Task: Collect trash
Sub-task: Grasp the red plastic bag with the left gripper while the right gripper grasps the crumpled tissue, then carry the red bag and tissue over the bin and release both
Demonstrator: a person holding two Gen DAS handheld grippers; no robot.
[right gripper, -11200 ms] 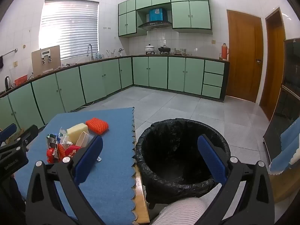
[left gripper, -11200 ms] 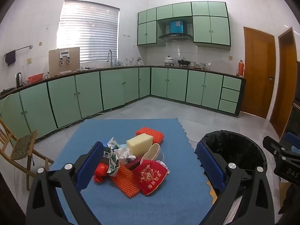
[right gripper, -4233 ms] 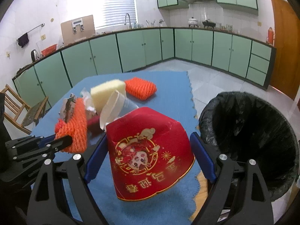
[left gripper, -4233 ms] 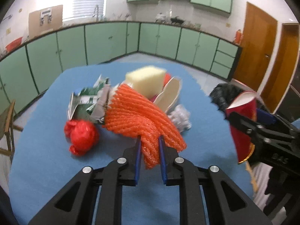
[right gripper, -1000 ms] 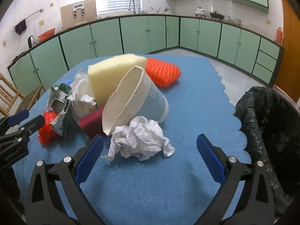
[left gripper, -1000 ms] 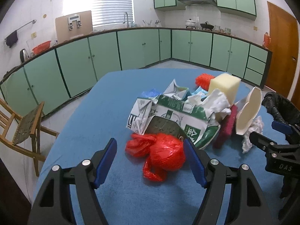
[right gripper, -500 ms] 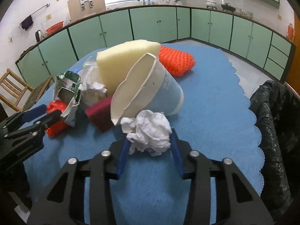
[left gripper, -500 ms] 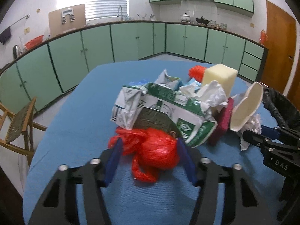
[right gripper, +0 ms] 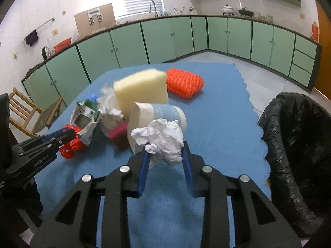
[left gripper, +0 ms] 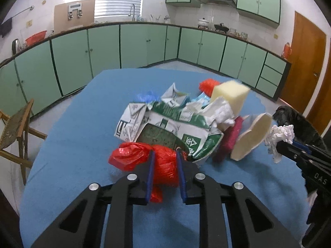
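Bare blue mat [right gripper: 223, 124] between trash pile [right gripper: 132, 107] and bin [right gripper: 298, 144].

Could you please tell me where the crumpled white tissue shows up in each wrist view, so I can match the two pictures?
Left wrist: crumpled white tissue at far right, held at the right gripper tip.
Right wrist: centre, between that gripper's blue fingers.
Shared landmark: yellow sponge behind it on the pile.
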